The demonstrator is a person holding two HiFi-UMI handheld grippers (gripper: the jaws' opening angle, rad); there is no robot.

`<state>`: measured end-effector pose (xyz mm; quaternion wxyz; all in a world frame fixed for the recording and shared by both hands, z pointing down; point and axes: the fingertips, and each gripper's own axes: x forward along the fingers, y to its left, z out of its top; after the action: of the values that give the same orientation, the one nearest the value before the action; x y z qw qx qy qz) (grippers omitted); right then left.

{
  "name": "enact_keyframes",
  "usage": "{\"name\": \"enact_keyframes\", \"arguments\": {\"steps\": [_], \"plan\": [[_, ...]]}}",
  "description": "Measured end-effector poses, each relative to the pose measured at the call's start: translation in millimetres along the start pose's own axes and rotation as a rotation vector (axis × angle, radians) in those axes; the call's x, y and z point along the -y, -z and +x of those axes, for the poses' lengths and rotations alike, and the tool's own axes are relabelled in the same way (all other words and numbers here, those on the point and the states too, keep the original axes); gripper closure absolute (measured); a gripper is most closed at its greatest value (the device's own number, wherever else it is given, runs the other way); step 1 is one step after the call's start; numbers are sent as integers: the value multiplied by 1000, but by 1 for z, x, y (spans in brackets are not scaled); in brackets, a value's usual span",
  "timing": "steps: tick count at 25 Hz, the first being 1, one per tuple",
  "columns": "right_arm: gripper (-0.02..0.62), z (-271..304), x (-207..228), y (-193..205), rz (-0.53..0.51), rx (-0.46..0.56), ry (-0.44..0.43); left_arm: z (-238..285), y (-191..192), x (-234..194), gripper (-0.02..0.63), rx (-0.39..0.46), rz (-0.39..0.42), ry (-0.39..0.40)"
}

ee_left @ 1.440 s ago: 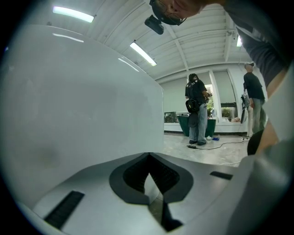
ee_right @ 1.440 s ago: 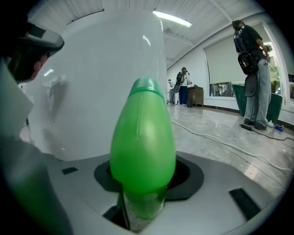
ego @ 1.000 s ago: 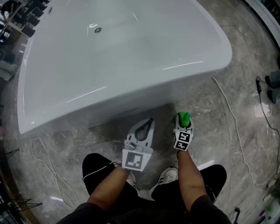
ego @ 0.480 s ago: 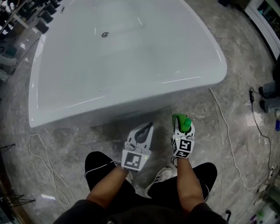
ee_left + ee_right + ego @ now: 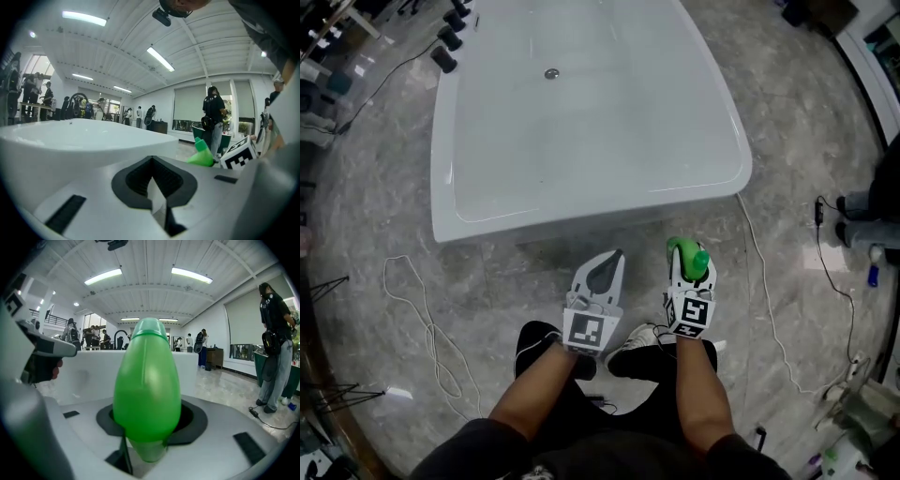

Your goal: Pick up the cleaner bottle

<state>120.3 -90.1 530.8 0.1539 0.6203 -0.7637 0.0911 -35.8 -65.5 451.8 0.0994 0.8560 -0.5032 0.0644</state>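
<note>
The cleaner bottle is bright green, and my right gripper is shut on it, holding it off the floor in front of the person's legs. In the right gripper view the bottle fills the middle, pinched between the dark pads with its narrow end low. My left gripper hangs beside it to the left, shut with nothing in it; its jaws meet at the tips around a hollow. The left gripper view shows the bottle's green tip and the right gripper's marker cube off to the right.
A large white bathtub with a drain stands just ahead on grey marble floor. White cables trail on both sides. Another person's shoes are at the right edge. People stand in the background of both gripper views.
Both grippers have risen, the right one still holding the green bottle. The person has stood up from a crouch, so the tub and floor now look smaller and farther below.
</note>
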Motion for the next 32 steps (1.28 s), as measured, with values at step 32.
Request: {"name": "enact_keyframes", "arguments": {"steps": [32], "plan": [[400, -242, -132, -499, -131, 220, -273, -248, -416, -37, 606, 107, -62, -291]]}}
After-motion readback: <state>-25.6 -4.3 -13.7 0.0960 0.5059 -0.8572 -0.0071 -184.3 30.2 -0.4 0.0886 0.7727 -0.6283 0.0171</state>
